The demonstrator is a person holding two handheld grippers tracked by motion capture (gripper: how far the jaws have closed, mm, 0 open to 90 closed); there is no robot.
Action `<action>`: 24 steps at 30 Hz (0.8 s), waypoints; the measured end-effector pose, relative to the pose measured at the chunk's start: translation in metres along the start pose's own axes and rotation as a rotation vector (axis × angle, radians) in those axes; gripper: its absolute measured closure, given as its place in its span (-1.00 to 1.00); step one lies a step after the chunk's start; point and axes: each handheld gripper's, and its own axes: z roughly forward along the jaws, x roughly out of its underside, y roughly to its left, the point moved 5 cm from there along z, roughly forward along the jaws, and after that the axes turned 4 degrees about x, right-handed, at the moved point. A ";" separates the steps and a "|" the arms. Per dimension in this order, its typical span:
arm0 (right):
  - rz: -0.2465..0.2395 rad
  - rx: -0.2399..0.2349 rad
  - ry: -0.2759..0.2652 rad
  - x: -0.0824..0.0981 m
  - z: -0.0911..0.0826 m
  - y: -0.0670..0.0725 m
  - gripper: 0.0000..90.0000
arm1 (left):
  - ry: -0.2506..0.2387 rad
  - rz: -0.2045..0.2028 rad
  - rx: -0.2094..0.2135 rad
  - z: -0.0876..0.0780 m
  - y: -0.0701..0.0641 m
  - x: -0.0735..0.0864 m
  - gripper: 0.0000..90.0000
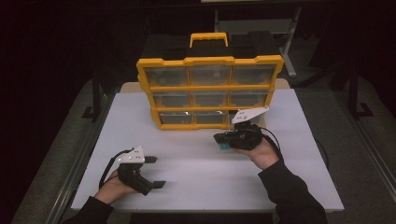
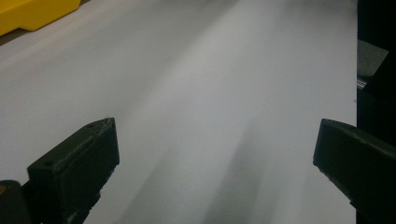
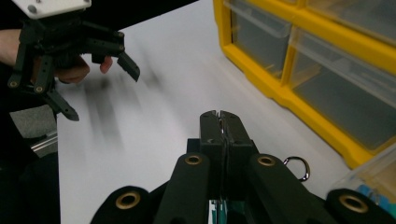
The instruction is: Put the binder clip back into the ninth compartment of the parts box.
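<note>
A yellow organiser (image 1: 210, 88) with rows of clear drawers stands upright at the back of the white table (image 1: 196, 182); its handle is on top. My right gripper (image 1: 220, 142) hovers in front of its lower right corner, pointing left. In the right gripper view its jaws (image 3: 219, 115) are pressed together with nothing between them, and the organiser's (image 3: 299, 70) drawers run along the right. My left gripper (image 1: 156, 171) rests near the table's front left, open and holding nothing. Its jaws (image 2: 217, 135) stand wide over bare table, with a yellow corner of the organiser (image 2: 32, 14) at the top left.
A small metal ring (image 3: 297, 167) shows just right of the right gripper's jaws. A clear drawer (image 3: 369, 186) juts out at the organiser's lowest right. The left gripper (image 3: 102, 93) and a hand appear across the table. Dark floor and metal frames surround the table.
</note>
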 end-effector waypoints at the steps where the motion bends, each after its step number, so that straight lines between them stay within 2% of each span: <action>1: -0.004 0.006 -0.006 -0.002 -0.001 -0.001 0.95 | 0.001 0.000 0.000 0.000 0.000 0.000 -1.00; 12: 0.001 0.066 -0.064 -0.022 -0.021 -0.019 0.95 | 0.002 0.002 0.001 0.000 0.000 0.000 -1.00; 19: 0.016 0.120 -0.115 -0.033 -0.037 -0.038 0.95 | 0.003 0.004 0.000 0.000 0.000 -0.001 -1.00; 24: 0.037 0.165 -0.126 -0.031 -0.043 -0.053 0.95 | 0.003 0.004 0.001 0.000 0.000 0.000 -1.00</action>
